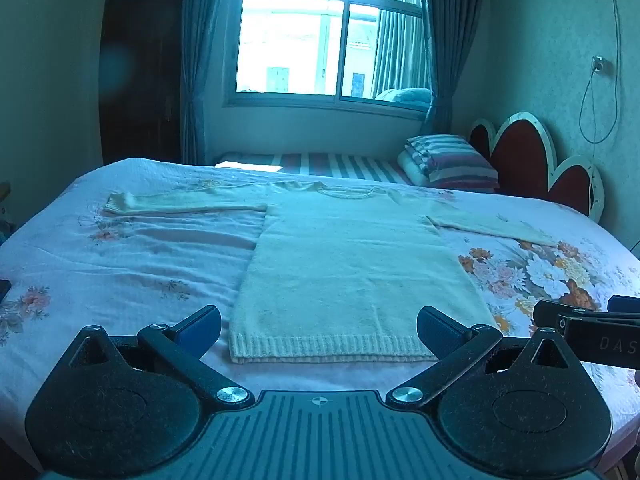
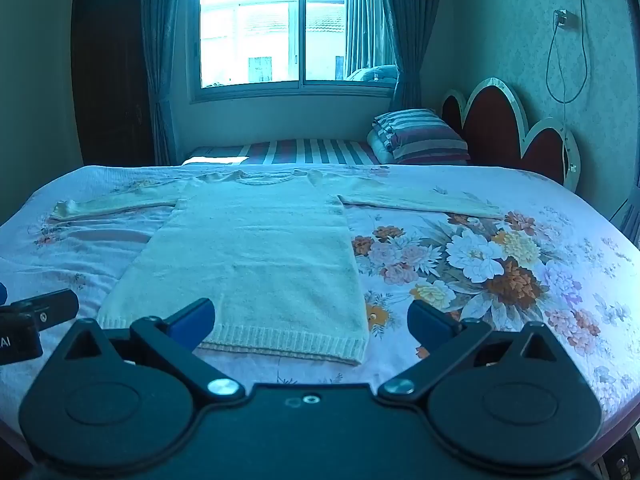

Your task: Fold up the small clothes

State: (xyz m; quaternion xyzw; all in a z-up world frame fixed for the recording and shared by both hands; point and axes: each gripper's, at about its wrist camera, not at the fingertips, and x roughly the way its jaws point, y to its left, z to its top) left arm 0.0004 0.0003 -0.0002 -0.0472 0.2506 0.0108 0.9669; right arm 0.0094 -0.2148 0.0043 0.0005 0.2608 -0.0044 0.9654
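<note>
A cream knitted sweater (image 1: 344, 276) lies flat on the bed (image 1: 120, 272), face up, its 2 sleeves spread out to either side and its ribbed hem nearest the cameras. The neckline points toward the window (image 1: 320, 40). The floral bedspread (image 2: 480, 264) under the sweater shows a large flower print just to the right of the sweater's body.

The left gripper (image 1: 319, 330) hovers just in front of the sweater's hem, its jaws spread wide and holding nothing; the hem sits between the 2 fingertips in its view. The right gripper (image 2: 311, 324) is likewise wide open and empty, near the sweater's right hem corner.

Beyond the sweater, a striped pillow (image 2: 420, 134) rests beside the red scalloped headboard (image 2: 496, 128).
</note>
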